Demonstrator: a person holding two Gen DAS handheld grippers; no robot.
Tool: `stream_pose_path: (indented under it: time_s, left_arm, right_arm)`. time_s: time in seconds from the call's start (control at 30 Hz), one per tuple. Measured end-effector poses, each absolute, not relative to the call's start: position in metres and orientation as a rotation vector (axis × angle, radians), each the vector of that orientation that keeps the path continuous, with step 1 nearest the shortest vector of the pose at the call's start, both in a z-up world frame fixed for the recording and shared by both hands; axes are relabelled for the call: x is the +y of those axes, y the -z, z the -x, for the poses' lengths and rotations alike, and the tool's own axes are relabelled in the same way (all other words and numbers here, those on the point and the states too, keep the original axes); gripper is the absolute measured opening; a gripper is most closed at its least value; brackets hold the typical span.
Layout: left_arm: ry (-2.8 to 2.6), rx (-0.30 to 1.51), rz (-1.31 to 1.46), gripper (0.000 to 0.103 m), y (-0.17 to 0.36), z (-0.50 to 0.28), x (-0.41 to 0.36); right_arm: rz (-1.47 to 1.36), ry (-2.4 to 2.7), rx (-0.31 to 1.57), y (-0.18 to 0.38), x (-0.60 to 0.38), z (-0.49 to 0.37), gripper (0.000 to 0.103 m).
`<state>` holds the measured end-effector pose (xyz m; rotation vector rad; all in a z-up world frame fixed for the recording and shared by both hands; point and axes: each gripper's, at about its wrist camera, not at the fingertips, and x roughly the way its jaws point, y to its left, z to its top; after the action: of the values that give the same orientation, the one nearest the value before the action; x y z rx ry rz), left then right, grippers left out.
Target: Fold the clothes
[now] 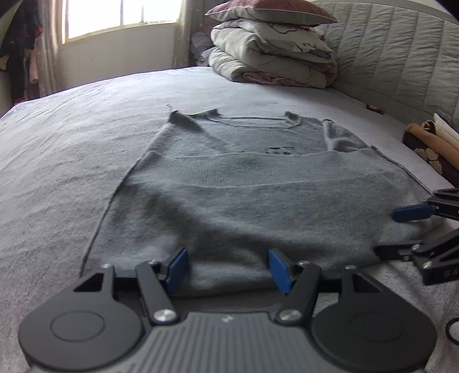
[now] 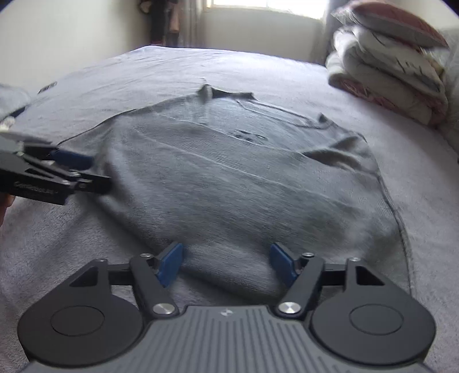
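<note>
A grey knitted sweater (image 1: pixel 229 183) lies flat on the bed, neck at the far end and both sleeves folded in over the chest. Its thick near edge (image 1: pixel 229 275) runs between the blue pads of my left gripper (image 1: pixel 228 268), which stands open over it; the pads do not press the cloth. The right wrist view shows the same sweater (image 2: pixel 229 178), its near edge between the spread pads of my open right gripper (image 2: pixel 226 264). Each gripper appears in the other's view: the right gripper (image 1: pixel 401 232) at the sweater's right corner, the left gripper (image 2: pixel 86 172) at its left side.
The bed sheet (image 1: pixel 57 172) is pale lilac-grey. Folded quilts topped by a pillow (image 1: pixel 272 51) are stacked at the far right by the padded headboard (image 1: pixel 401 66). Folded cloths (image 1: pixel 430 143) lie at the right edge. A window (image 1: pixel 120 14) is behind.
</note>
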<state>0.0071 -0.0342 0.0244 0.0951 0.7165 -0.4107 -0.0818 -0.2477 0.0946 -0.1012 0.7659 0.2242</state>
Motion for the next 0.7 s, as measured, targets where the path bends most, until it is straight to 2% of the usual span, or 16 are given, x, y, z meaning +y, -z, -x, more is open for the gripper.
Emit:
stream_pose_path:
  time_s: [0.4,0.7]
  left_arm:
    - [0.329,0.729,-0.030,0.064,-0.026,-0.017,0.024]
    - [0.252,0.760,0.021,0.066,-0.034,-0.024,0.061]
  right_arm:
    - [-0.085,-0.118,0.811,-0.094,-0.337,0.103,0.074]
    - [-0.059,0.020,0.867,-0.095,-0.374,0.113,0.076]
